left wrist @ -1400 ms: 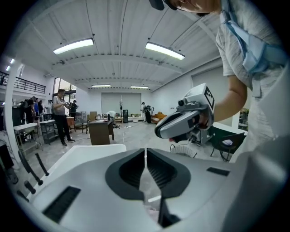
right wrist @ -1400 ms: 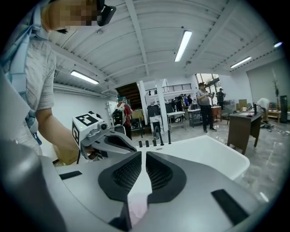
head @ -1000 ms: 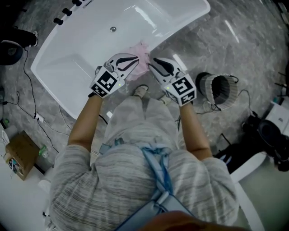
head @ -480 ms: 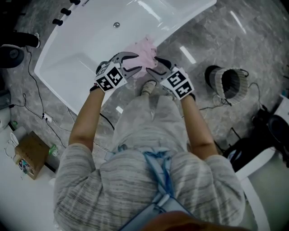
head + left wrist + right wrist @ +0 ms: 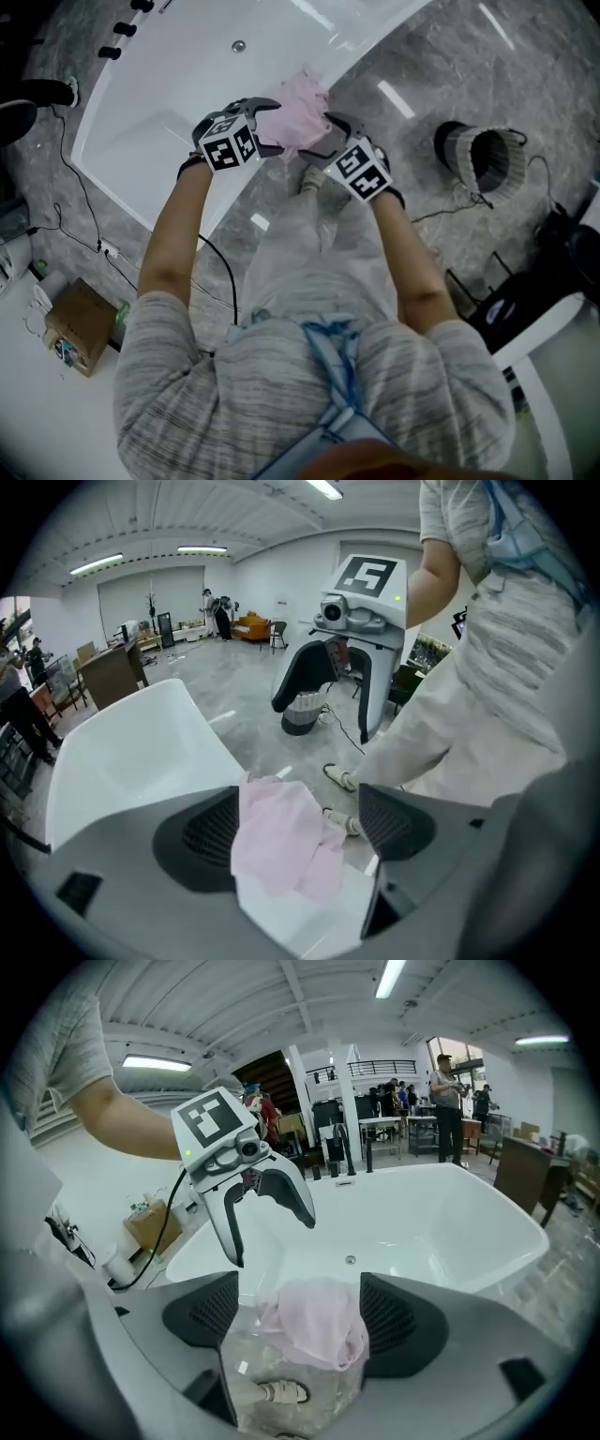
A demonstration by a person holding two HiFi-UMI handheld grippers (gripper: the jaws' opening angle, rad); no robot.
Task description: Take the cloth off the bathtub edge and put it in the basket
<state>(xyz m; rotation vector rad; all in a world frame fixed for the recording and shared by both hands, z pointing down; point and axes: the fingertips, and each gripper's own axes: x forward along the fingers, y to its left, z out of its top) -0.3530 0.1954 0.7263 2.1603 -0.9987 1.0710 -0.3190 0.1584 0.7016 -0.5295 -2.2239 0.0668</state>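
A pink cloth (image 5: 302,108) hangs over the near edge of the white bathtub (image 5: 159,103). My left gripper (image 5: 277,127) reaches it from the left and my right gripper (image 5: 320,139) from the right, tips facing each other. Both pairs of jaws are opening. In the left gripper view the cloth (image 5: 277,841) lies between the pads of the left gripper (image 5: 300,827), which do not press it. In the right gripper view the cloth (image 5: 319,1324) likewise sits loose between the pads of the right gripper (image 5: 302,1312). A woven basket (image 5: 486,159) stands on the floor to the right.
The grey marble floor (image 5: 412,66) surrounds the tub. The person's shoe (image 5: 311,178) is just below the cloth. Black taps (image 5: 127,26) line the tub's far left end. Cables (image 5: 103,248) and a cardboard box (image 5: 75,326) lie left; dark equipment (image 5: 525,291) stands right.
Both grippers have moved up from the person's side to the cloth. Their jaws, shut a second ago, now stand apart around it.
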